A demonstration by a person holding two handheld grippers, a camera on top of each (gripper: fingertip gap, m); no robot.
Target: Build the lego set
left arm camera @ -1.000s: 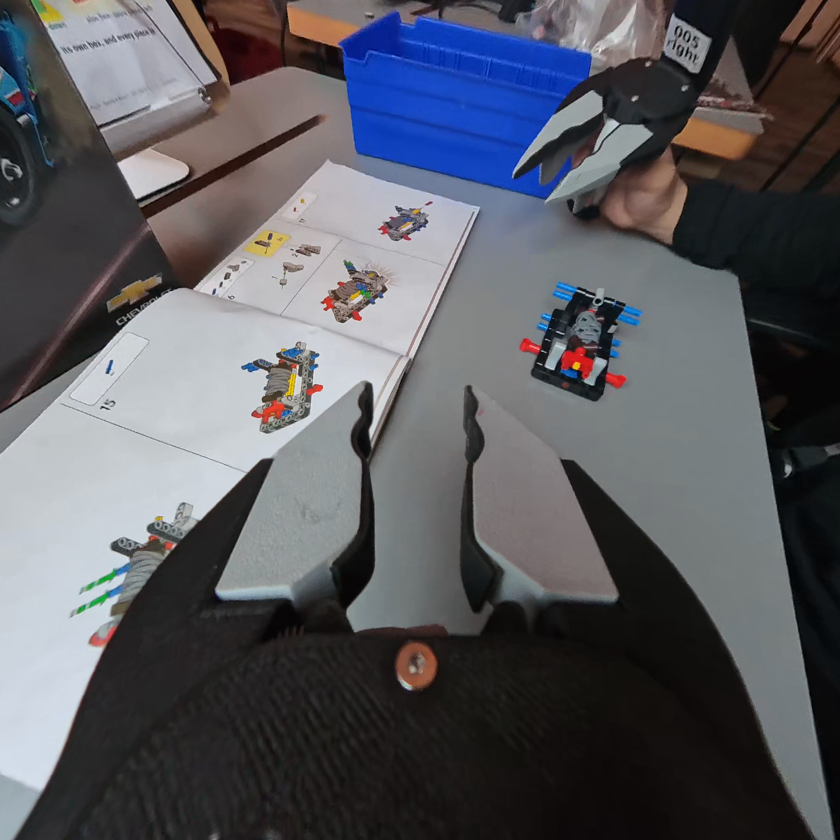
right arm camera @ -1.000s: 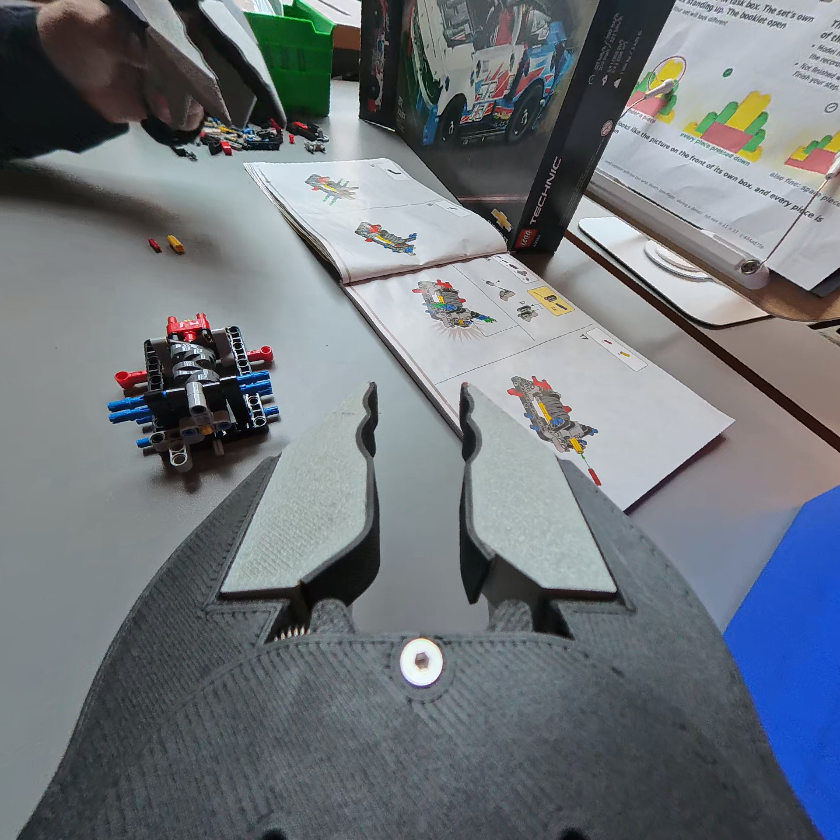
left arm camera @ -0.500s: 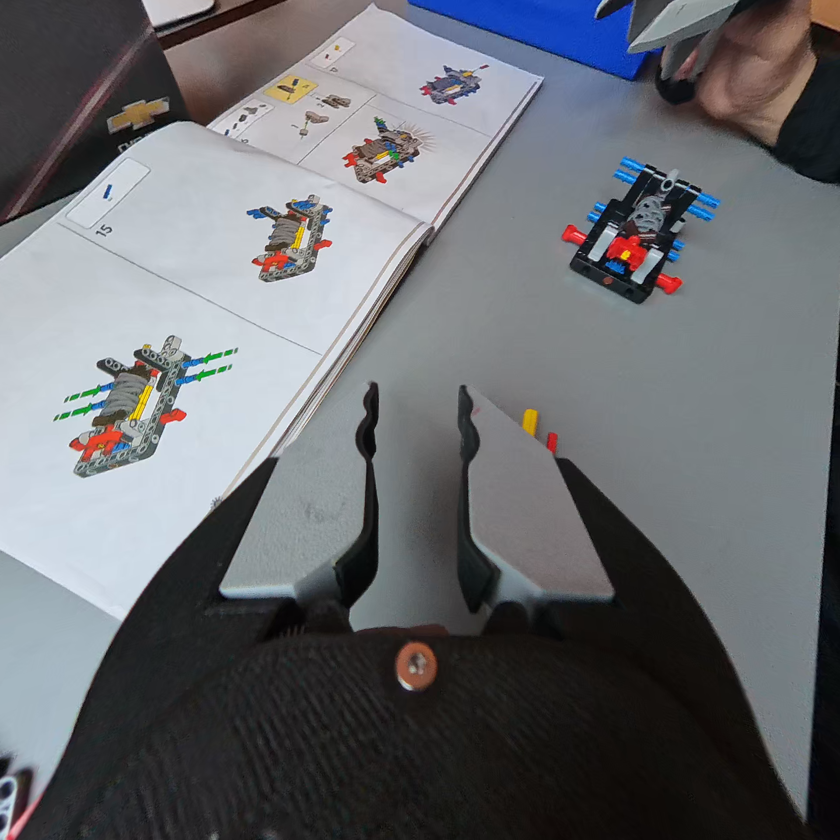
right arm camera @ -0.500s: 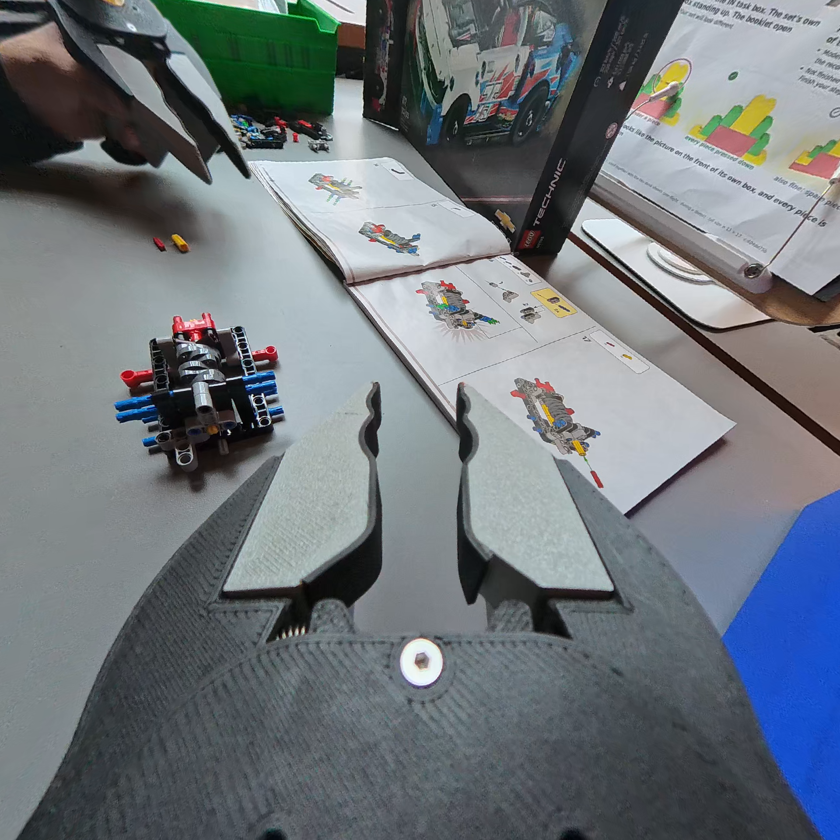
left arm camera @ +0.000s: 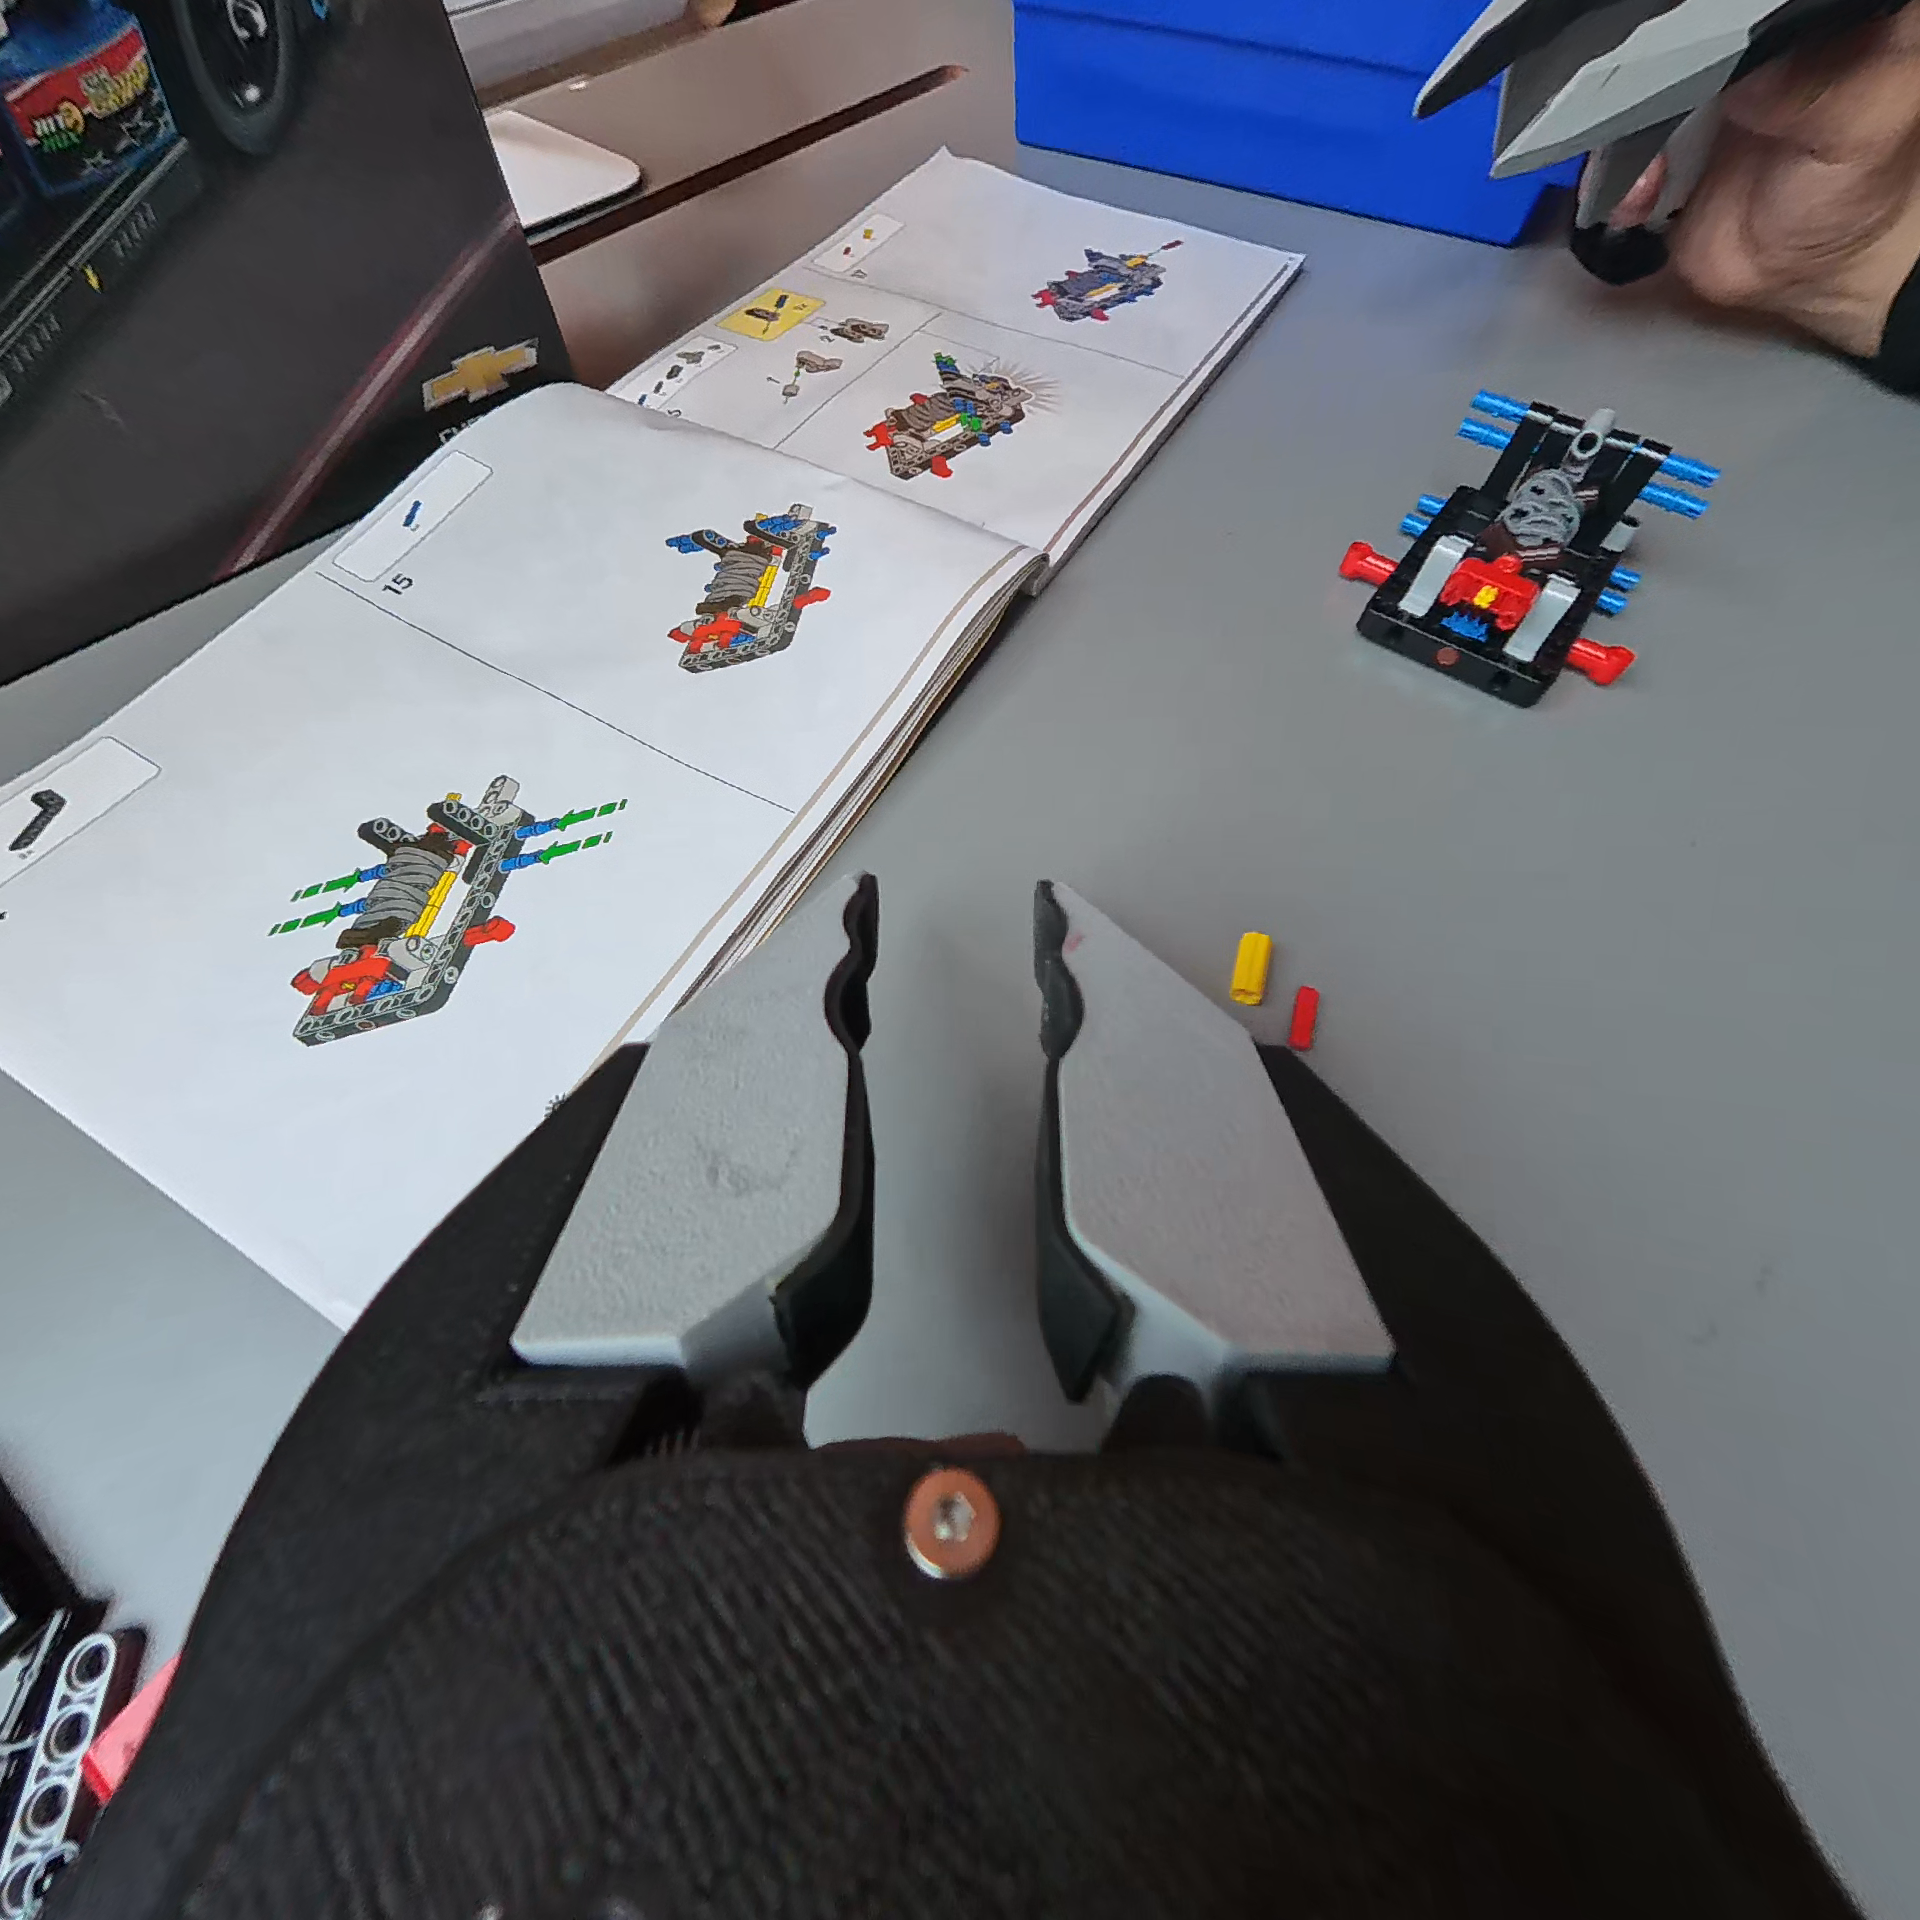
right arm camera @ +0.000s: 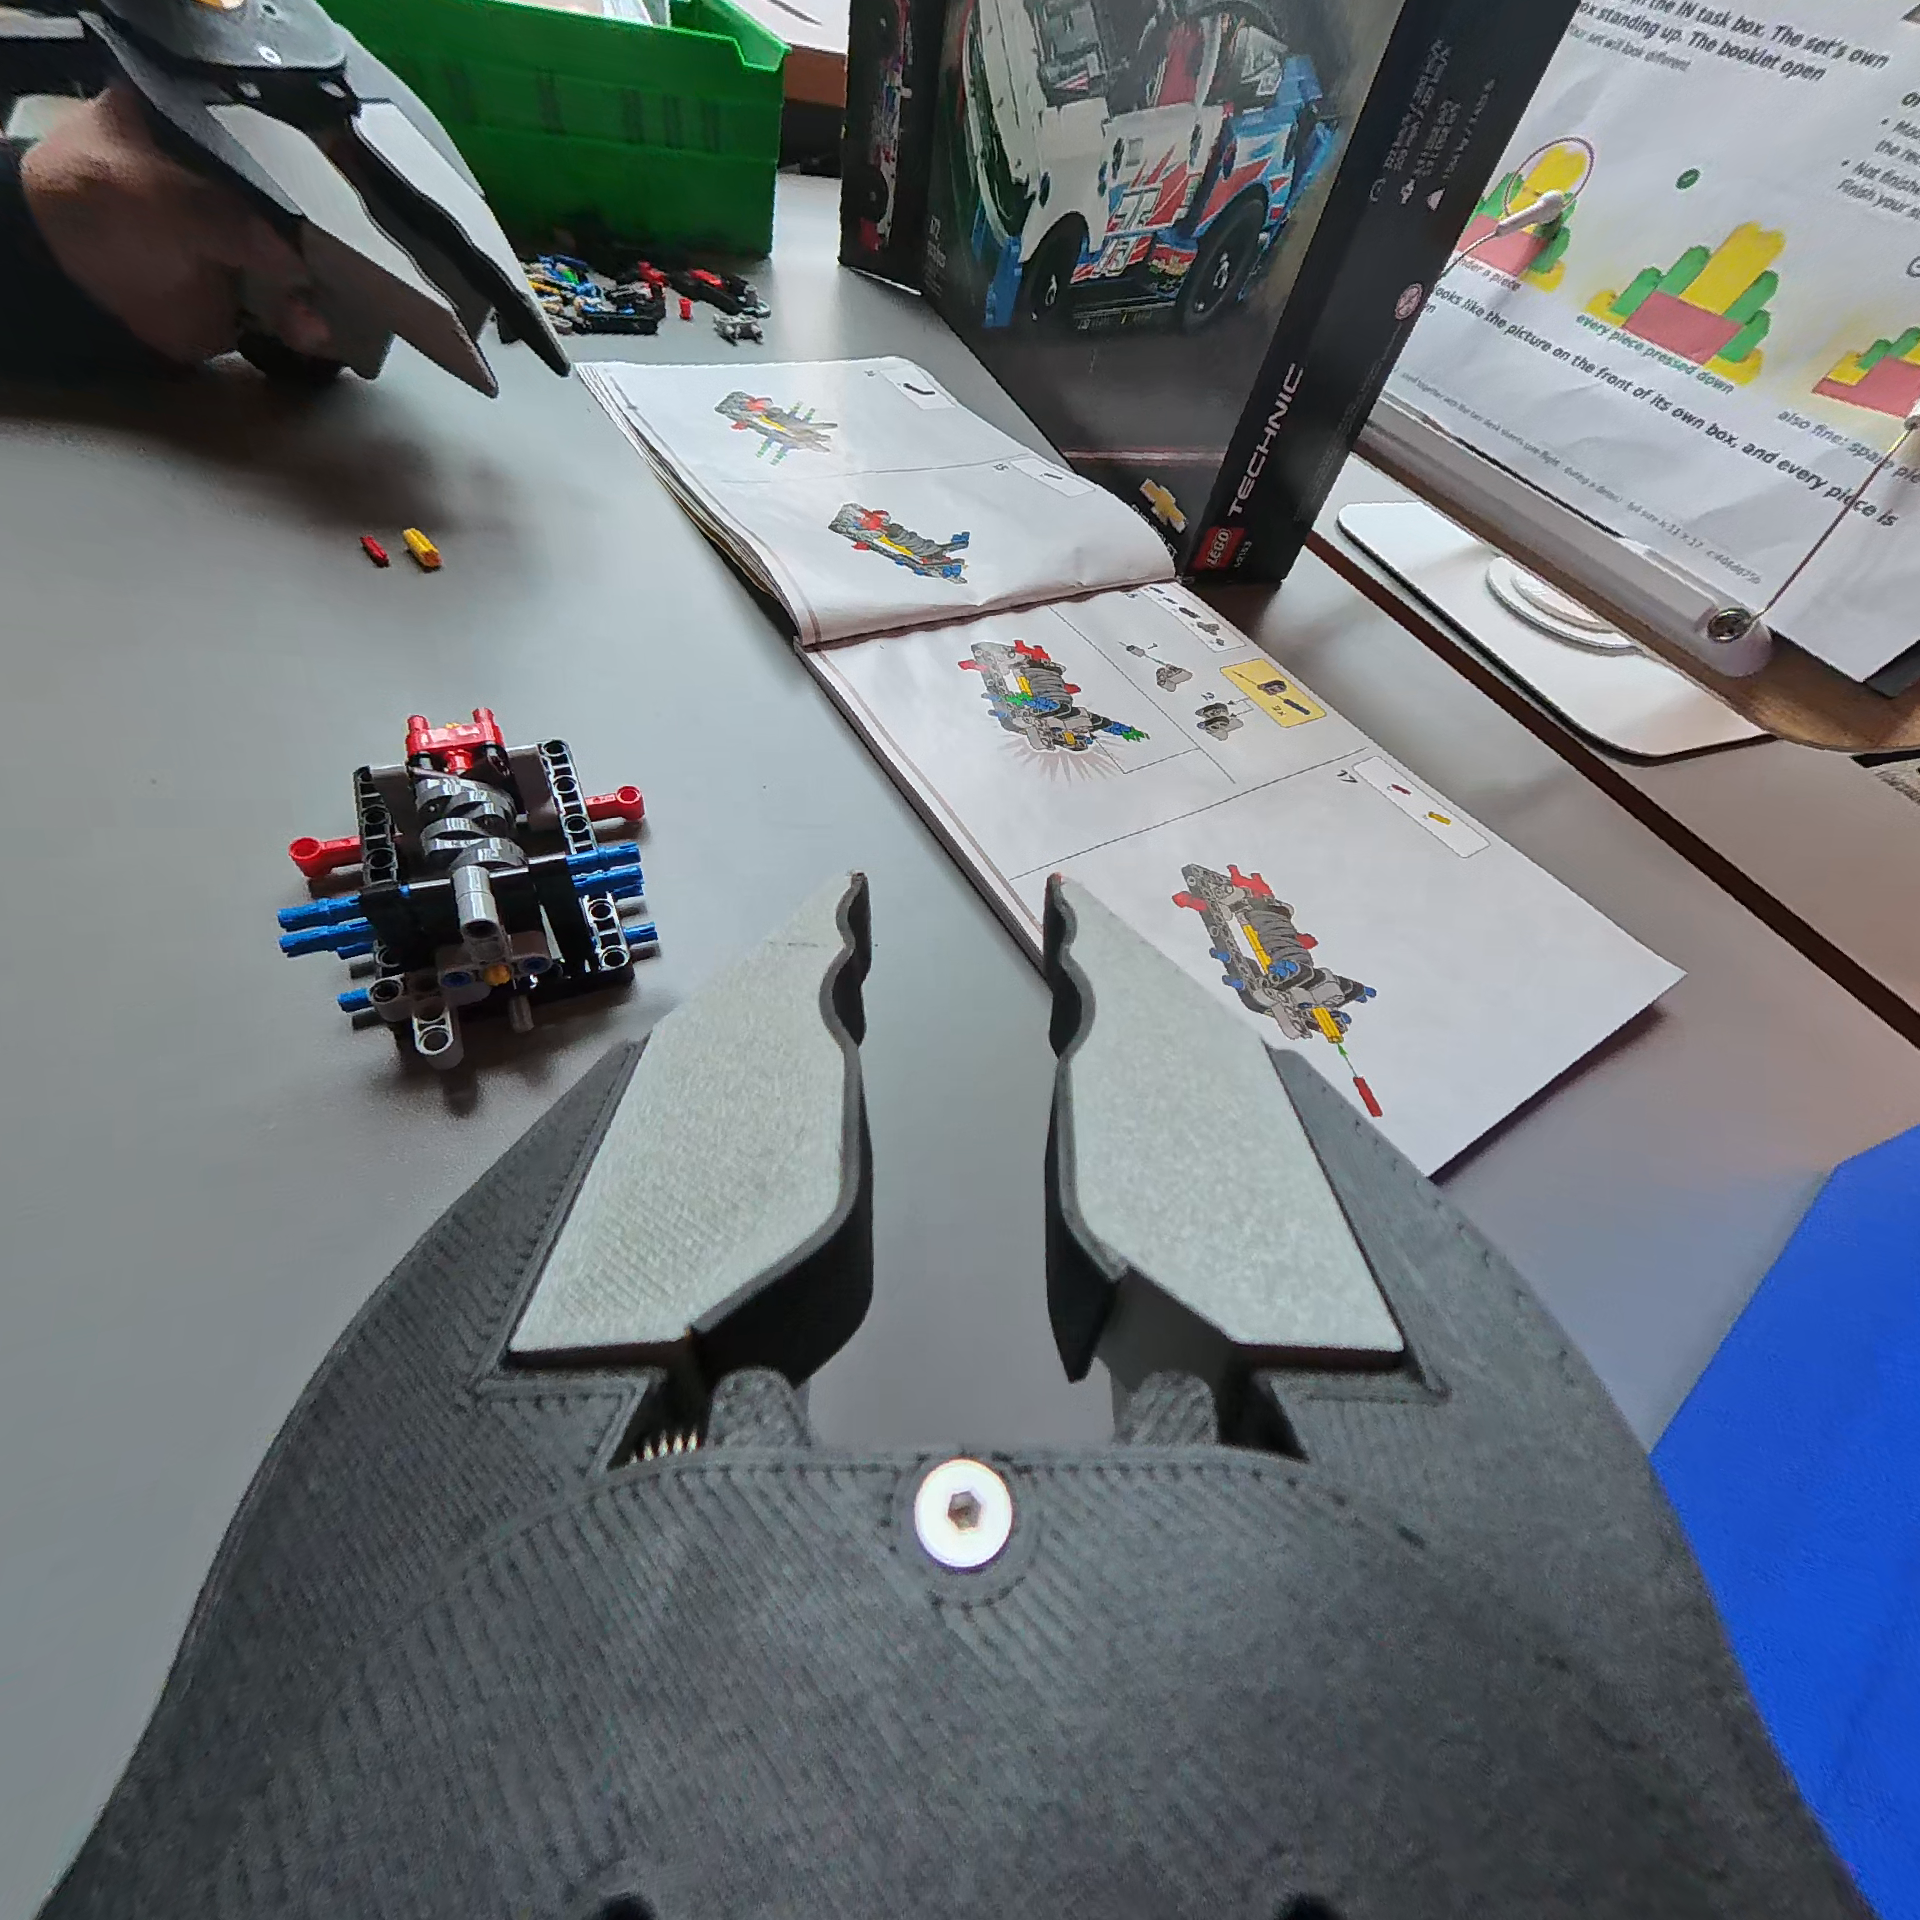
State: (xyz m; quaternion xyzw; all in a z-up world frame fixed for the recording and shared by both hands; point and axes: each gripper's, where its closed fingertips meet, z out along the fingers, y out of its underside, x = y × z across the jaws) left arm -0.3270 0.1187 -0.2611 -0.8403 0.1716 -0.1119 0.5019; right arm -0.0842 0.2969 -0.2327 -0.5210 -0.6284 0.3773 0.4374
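A part-built black lego assembly [left arm camera: 1507, 561] with blue pins and red ends sits on the grey table; it also shows in the right wrist view [right arm camera: 468, 883]. A small yellow piece [left arm camera: 1249, 966] and a small red piece [left arm camera: 1303, 1016] lie loose just right of my left gripper [left arm camera: 951, 894], which is open and empty above the table. They also show in the right wrist view, yellow [right arm camera: 421, 547] and red [right arm camera: 374, 550]. My right gripper [right arm camera: 951, 888] is open and empty, right of the assembly. The open instruction booklet [left arm camera: 540, 727] lies left of it.
A blue bin [left arm camera: 1278, 104] stands at the far side, a green bin [right arm camera: 613, 114] with loose pieces [right arm camera: 634, 286] in front of it. The black set box [right arm camera: 1143, 208] stands behind the booklet. A white sheet on a stand [right arm camera: 1683, 312] is at the right. The tips of one gripper are about 30 centimeters away from the tips of the other. Measured from the fingertips, the small yellow piece [left arm camera: 1249, 966] is 6 centimeters or so from the left gripper and 30 centimeters from the right.
My left gripper has pulled back and lowered toward the table, bringing the yellow and red pieces into view beside it. My right gripper has barely moved.
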